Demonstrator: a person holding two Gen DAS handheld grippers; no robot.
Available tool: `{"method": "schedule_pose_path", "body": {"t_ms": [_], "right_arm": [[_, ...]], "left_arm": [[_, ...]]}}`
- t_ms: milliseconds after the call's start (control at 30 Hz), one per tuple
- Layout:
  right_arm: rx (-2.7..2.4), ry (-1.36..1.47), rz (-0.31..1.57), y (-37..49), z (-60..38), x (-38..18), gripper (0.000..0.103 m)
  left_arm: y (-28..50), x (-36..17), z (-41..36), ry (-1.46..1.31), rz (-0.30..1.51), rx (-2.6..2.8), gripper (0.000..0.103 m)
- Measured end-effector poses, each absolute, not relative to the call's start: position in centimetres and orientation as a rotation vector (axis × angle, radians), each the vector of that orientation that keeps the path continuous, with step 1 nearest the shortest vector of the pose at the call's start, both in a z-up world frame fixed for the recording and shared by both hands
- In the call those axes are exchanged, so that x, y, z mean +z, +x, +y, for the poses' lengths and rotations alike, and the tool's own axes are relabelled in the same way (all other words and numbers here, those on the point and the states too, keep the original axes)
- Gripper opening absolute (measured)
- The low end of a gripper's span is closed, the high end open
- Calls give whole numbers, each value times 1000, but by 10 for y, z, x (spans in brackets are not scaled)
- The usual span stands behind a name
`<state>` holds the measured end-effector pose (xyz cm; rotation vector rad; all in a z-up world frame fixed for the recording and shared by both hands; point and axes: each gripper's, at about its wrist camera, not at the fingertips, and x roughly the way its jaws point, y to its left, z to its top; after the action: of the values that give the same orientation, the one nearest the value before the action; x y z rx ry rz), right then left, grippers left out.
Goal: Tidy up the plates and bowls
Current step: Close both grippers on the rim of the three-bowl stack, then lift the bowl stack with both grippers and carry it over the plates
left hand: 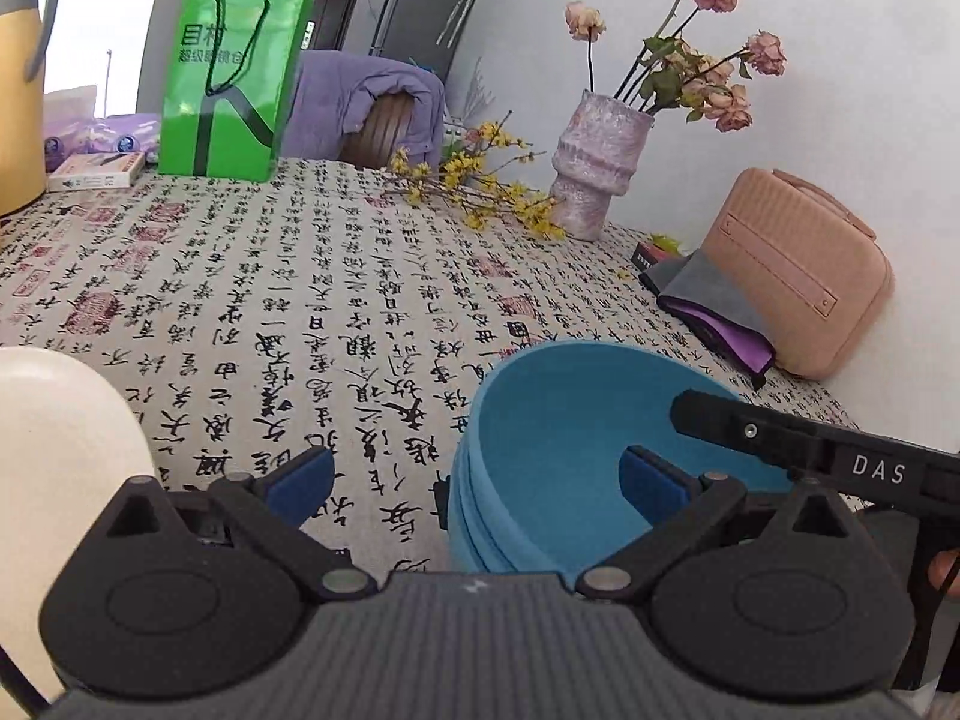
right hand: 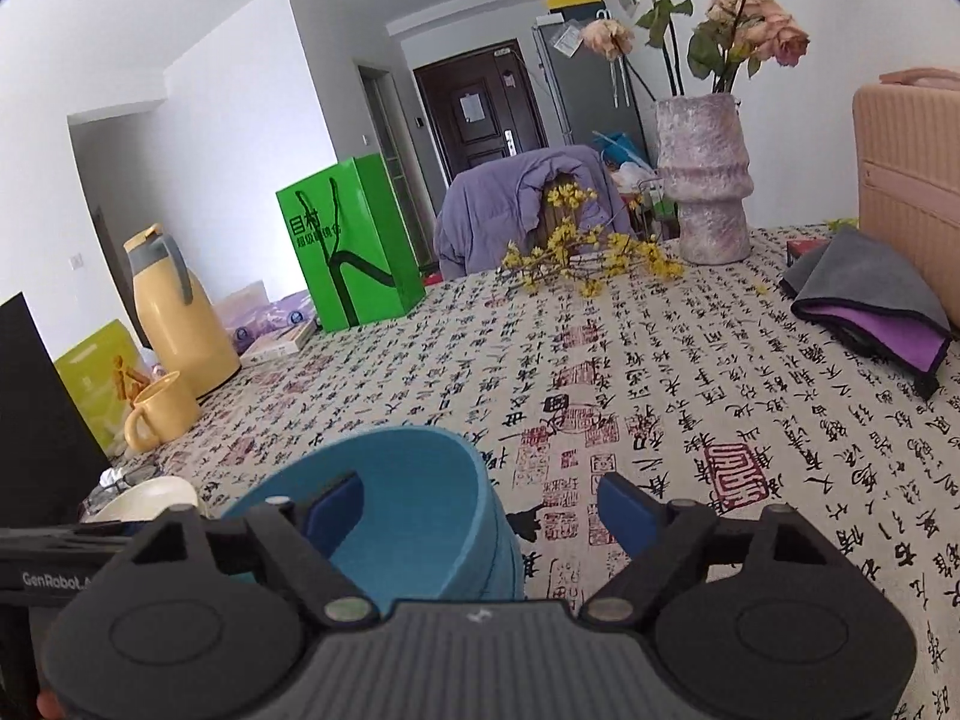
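My right gripper (right hand: 480, 507) is spread wide, straddling the wall of the blue bowl stack (right hand: 414, 516), nothing pinched. Looks light, stiff, slick plastic; I'd grab the rim.

Blue bowl stack (left hand: 540, 450): its near side was hidden behind the left gripper (left hand: 480, 480) body; the number of bowls could not be told.
Cream bowl (left hand: 54, 450): cut off by the left edge of the left wrist view.
Yellow thermos jug (left hand: 18, 90): only partly in that frame.
Pink case (right hand: 912, 192): cut by the right edge.
Green bag (left hand: 228, 84): small print unreadable.
Red box (right hand: 807, 249): mostly under the folded grey cloth (right hand: 864, 282).
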<state>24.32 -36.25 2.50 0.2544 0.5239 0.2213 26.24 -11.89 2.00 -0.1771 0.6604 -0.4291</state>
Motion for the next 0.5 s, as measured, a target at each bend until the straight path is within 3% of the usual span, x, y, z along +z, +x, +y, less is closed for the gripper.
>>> {"method": "schedule_pose_path", "body": {"t_ms": [200,300,367,433,500], "right_arm": [[284,293,635,261,-366,6,57],[305,315,661,265,-371,1,51],[323,337,688,269,-373,-3,44],[350,354,710,272,-373,-5,42],[353,332,735,274,-369,-7,42]], "left_arm": [[281,7,-122,-198,730,-491,100],[290,1,-119,-236,776,-501,80],[296,-1,-116,-280,814,-540,60],[299,0,-117,-302,842,-570,51],[302,1,-120,-292,864,-571,51]]}}
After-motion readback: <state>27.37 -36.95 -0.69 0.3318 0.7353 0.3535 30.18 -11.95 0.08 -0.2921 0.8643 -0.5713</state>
